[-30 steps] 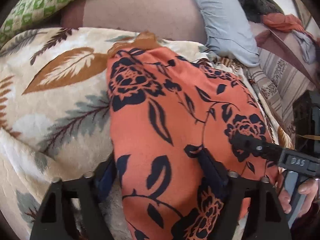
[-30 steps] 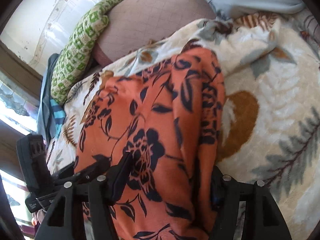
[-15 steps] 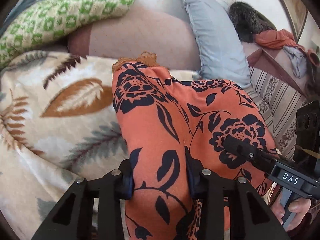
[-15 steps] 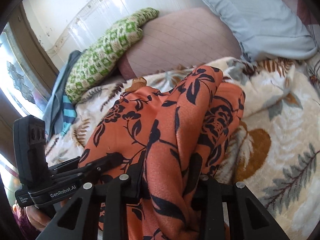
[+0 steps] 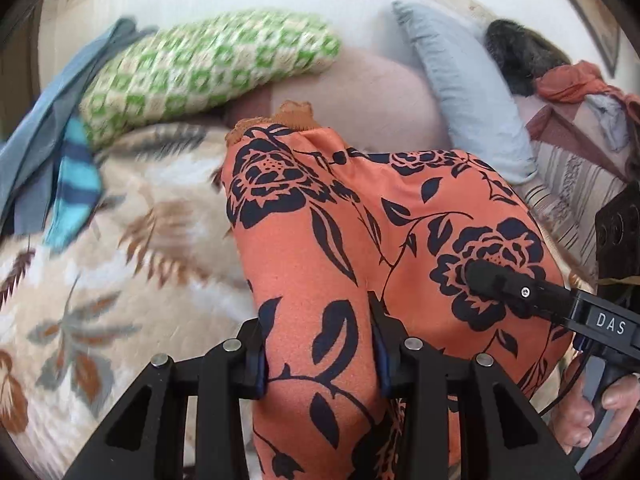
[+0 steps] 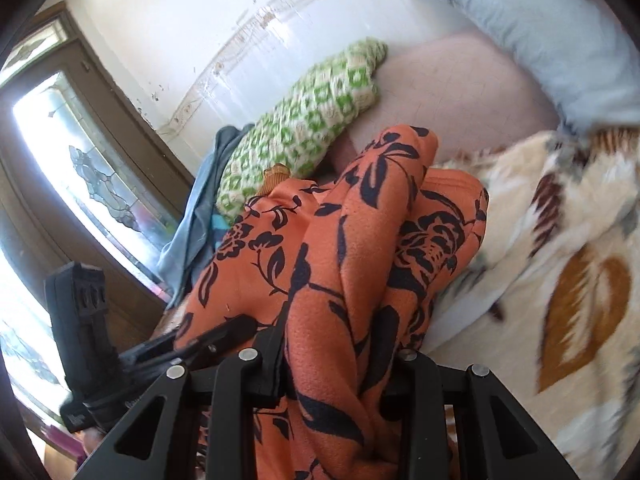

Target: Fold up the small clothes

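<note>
An orange garment [image 5: 320, 216] with a dark navy flower print is lifted off a cream leaf-patterned blanket [image 5: 120, 280]. My left gripper [image 5: 320, 344] is shut on a bunched fold at its near left edge. The cloth runs up from it to a brown lace trim [image 5: 294, 114] at the far end. In the right wrist view the same garment [image 6: 340, 264] hangs in thick folds, and my right gripper [image 6: 340, 364] is shut on its near right edge. Each view shows the other gripper: the right gripper's fingers [image 5: 496, 280] and the left gripper's fingers [image 6: 224, 332] both lie against the cloth.
Behind the garment lie a green-and-white patterned pillow [image 5: 208, 68], a pink cushion [image 5: 372, 96] and a pale blue pillow [image 5: 468, 92]. Blue striped clothes [image 5: 76, 184] lie at the far left. More clothes [image 5: 568, 84] are heaped at the far right. A window [image 6: 80, 168] is on the left.
Both grippers have shut on the garment's near edge and risen with it. The cloth has come up off the blanket and bunched into folds, and more of the pillows and wall shows.
</note>
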{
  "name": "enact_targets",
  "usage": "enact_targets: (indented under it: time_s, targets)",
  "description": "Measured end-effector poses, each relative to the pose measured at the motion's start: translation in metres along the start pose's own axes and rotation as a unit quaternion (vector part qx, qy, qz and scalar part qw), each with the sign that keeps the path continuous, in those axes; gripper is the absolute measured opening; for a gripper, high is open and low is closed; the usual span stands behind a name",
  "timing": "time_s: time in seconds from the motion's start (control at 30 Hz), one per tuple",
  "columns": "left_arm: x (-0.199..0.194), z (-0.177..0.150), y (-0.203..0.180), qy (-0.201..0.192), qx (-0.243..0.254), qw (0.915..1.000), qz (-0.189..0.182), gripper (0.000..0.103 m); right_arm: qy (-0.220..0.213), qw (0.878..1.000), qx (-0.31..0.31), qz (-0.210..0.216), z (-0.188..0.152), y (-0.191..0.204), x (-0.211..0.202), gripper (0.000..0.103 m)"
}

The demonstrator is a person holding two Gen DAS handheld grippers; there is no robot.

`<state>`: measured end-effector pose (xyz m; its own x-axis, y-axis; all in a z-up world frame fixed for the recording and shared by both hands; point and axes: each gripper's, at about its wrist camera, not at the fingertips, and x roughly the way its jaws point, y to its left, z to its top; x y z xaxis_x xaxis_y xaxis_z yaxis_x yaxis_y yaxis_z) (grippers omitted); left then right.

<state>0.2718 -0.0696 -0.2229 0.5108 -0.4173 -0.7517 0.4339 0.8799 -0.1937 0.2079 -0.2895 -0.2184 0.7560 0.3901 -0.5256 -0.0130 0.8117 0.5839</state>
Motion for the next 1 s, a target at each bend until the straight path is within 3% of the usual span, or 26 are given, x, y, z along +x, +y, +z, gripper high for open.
enact_targets:
  time_s: [0.07,0.13,0.17,0.2,0.23,0.3,0.37,0.43,0.5,0.57,0.63,0.7,0.77,0.83,0.9,1.0]
  targets:
    - [0.019,-0.013,0.016,0.045,-0.008,0.9988,0.017,0.048,0.031,0.999,0.015,-0.018,-0.017,0.001,0.021,0.033]
    - [0.047,-0.027,0.030,0.091,-0.014,0.9947,0.045,0.063,0.066,0.995,-0.007,-0.073,-0.034,0.001,0.047,0.033]
    - [0.049,-0.029,0.036,0.087,-0.028,0.9950,0.039,0.067,0.080,0.991,-0.027,-0.101,-0.040,0.000,0.057,0.037]
    - [0.046,-0.028,0.040,0.082,-0.041,0.9952,0.036,0.074,0.080,0.987,-0.049,-0.128,-0.043,0.001,0.063,0.048]
    - [0.040,-0.025,0.042,0.077,-0.044,0.9954,0.037,0.074,0.073,0.985,-0.065,-0.143,-0.043,0.004,0.061,0.057]
    - [0.025,-0.020,0.044,0.049,-0.034,0.9968,0.053,0.074,0.070,0.984,-0.078,-0.143,-0.034,0.011,0.054,0.058]
    - [0.009,-0.015,0.051,0.011,-0.038,0.9962,0.078,0.074,0.031,0.984,-0.082,-0.154,-0.021,0.012,0.035,0.058]
    - [-0.003,-0.014,0.056,-0.015,-0.050,0.9954,0.081,0.074,-0.026,0.984,-0.072,-0.161,-0.009,0.012,0.013,0.058]
    - [-0.005,-0.013,0.060,-0.021,-0.060,0.9944,0.085,0.074,-0.077,0.984,-0.078,-0.144,-0.002,0.018,-0.001,0.058]
    - [-0.003,-0.013,0.059,-0.023,-0.054,0.9928,0.104,0.074,-0.088,0.982,-0.109,-0.130,0.005,0.033,-0.001,0.055]
    - [0.002,-0.014,0.055,-0.021,-0.035,0.9914,0.124,0.074,-0.071,0.984,-0.126,-0.102,0.009,0.044,0.010,0.036]
    - [0.009,-0.017,0.051,-0.014,-0.014,0.9902,0.138,0.074,-0.037,0.987,-0.128,-0.090,0.009,0.049,0.034,0.034]
    - [0.020,-0.018,0.045,-0.008,0.013,0.9875,0.157,0.074,0.016,0.984,-0.122,-0.132,0.004,0.035,0.070,0.032]
    - [0.036,-0.021,0.042,0.007,0.039,0.9845,0.171,0.083,0.085,0.975,-0.085,-0.185,-0.005,-0.002,0.105,0.030]
    - [0.047,-0.022,0.039,0.008,0.054,0.9800,0.191,0.089,0.063,0.982,-0.074,-0.162,-0.008,-0.021,0.109,0.031]
    - [0.051,-0.018,0.040,0.008,0.055,0.9795,0.193,0.090,0.063,0.979,-0.086,-0.173,-0.009,-0.018,0.109,0.031]
